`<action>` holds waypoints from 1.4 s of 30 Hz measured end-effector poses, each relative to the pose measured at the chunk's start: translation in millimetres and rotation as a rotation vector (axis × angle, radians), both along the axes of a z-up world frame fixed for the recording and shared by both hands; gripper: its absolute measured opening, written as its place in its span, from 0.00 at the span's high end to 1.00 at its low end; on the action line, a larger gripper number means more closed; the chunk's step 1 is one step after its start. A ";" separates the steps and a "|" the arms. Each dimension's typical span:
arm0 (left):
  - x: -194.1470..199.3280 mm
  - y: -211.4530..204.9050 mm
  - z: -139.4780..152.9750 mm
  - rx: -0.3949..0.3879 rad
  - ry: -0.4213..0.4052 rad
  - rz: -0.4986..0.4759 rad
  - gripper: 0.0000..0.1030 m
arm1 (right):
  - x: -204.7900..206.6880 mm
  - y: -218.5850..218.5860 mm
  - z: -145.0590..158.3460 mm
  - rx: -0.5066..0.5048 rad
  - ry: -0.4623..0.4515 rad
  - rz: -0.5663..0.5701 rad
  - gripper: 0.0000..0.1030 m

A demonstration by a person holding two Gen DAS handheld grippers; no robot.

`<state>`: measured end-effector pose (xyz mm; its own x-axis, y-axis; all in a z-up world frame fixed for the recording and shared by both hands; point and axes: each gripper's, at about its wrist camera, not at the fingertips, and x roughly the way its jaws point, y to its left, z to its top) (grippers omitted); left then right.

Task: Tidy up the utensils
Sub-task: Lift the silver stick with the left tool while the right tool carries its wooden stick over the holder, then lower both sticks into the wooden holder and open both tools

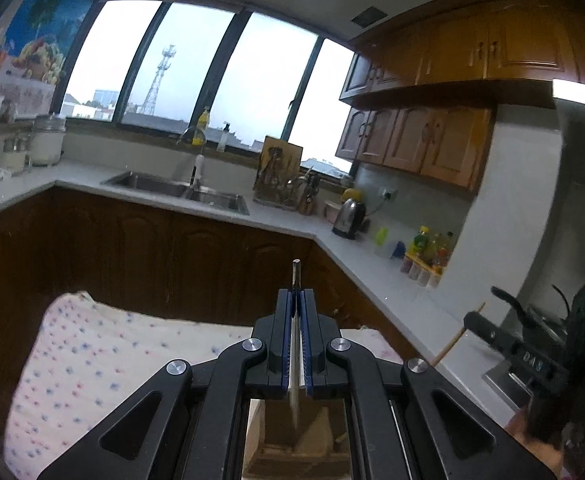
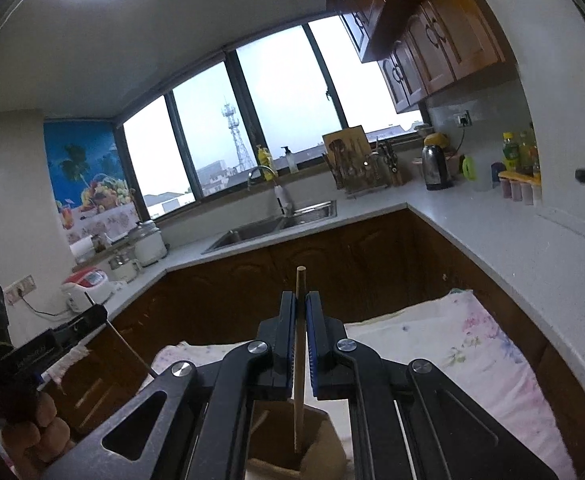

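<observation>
Left gripper (image 1: 297,300): matt black plastic arms, ribbed blue pads, bright polished metal pivot bolts.
Thin silvery metal utensil handle (image 1: 296,276): smooth, faintly glossy, pressed between the pads.
Right gripper (image 2: 301,304): same matt black plastic, blue ribbed pads.
Slim pale wooden stick (image 2: 300,344): bare, matt, smooth-turned wood.
Tan wooden holder box (image 2: 316,440): unvarnished, dull surface.
White flower-printed cloth (image 1: 92,360): soft, matt, slightly creased fabric.
Pale grey countertop (image 2: 492,240): smooth, speckled, low sheen.
Dark brown wooden cabinet doors (image 1: 152,252): panelled, satin varnish.
Stainless steel sink (image 1: 152,184): brushed metal.
Steel electric kettle (image 2: 434,168): glossy, mirror-like.
</observation>
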<state>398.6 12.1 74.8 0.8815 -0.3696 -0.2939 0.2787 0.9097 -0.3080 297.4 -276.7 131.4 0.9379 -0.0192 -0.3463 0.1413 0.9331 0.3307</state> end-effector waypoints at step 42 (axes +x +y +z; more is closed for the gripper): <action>23.2 -17.8 -40.1 0.001 0.151 0.043 0.30 | -14.9 -18.1 -41.4 0.188 0.026 0.023 0.22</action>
<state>421.8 -5.6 34.7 0.8421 -0.3325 -0.4246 0.1902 0.9199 -0.3430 282.5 -294.7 90.1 0.9281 0.0691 -0.3660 0.1315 0.8584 0.4958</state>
